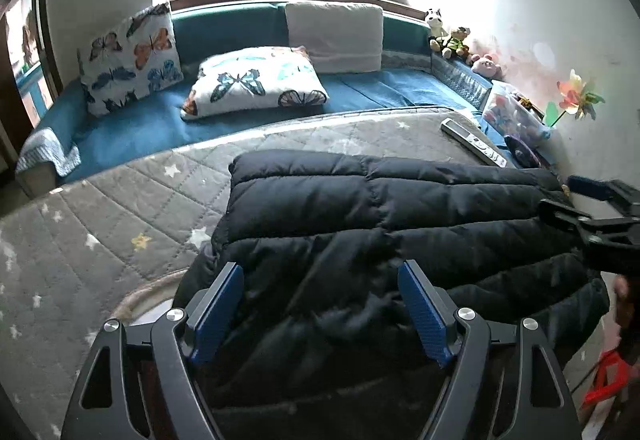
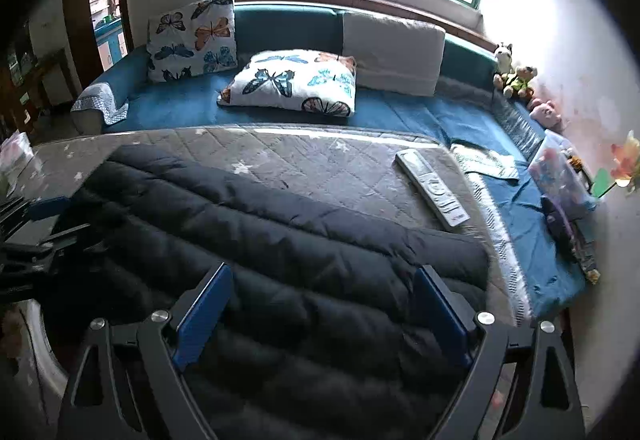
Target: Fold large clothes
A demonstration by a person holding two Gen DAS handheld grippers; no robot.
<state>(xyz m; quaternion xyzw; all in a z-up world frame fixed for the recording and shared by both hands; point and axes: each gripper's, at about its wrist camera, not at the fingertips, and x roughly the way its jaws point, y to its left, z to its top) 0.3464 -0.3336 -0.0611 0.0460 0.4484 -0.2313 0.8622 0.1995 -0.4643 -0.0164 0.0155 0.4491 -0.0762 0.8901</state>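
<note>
Grey star-quilted mattress [image 1: 120,200] lies in front of blue sofa bed [image 1: 160,120]. Black puffer jacket [image 1: 380,232] spread flat on the mattress, near edge hanging toward both tools. Left gripper [image 1: 320,314]: jaws released, jacket directly below and between the blue pads, not pinched. Right gripper [image 2: 322,320]: jaws released, same placement over the jacket's right part. Remote control [image 2: 432,186] on mattress just beyond jacket. Clear plastic box [image 2: 560,176] at right wall holds coloured items, contents unclear
</note>
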